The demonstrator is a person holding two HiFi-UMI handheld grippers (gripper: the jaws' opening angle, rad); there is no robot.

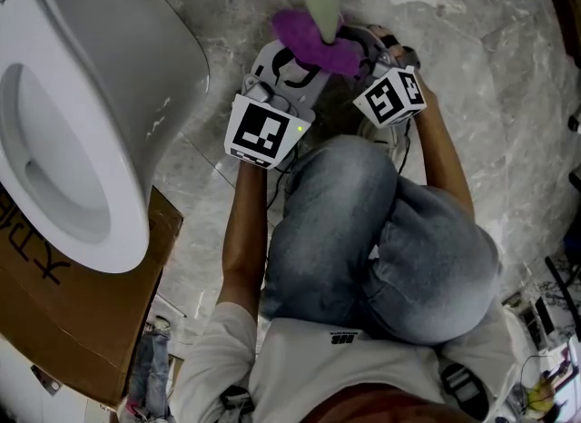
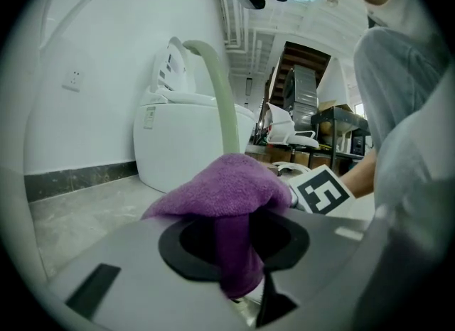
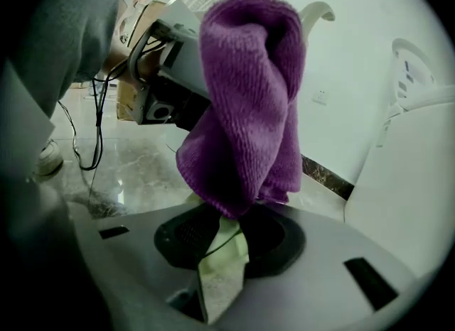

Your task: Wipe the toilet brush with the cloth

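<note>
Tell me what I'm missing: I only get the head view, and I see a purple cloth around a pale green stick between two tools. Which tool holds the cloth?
Observer: The left tool does. Its own view shows it closed on the cloth, which hangs down between its jaws.
Operator: And the right one?
Observer: The right tool is clamped on the brush handle, with the cloth wrapped just beyond its grip.
Operator: Where does the stick end? It runs off my picture.
Observer: In the left gripper view its top bends over like a hook.
</note>
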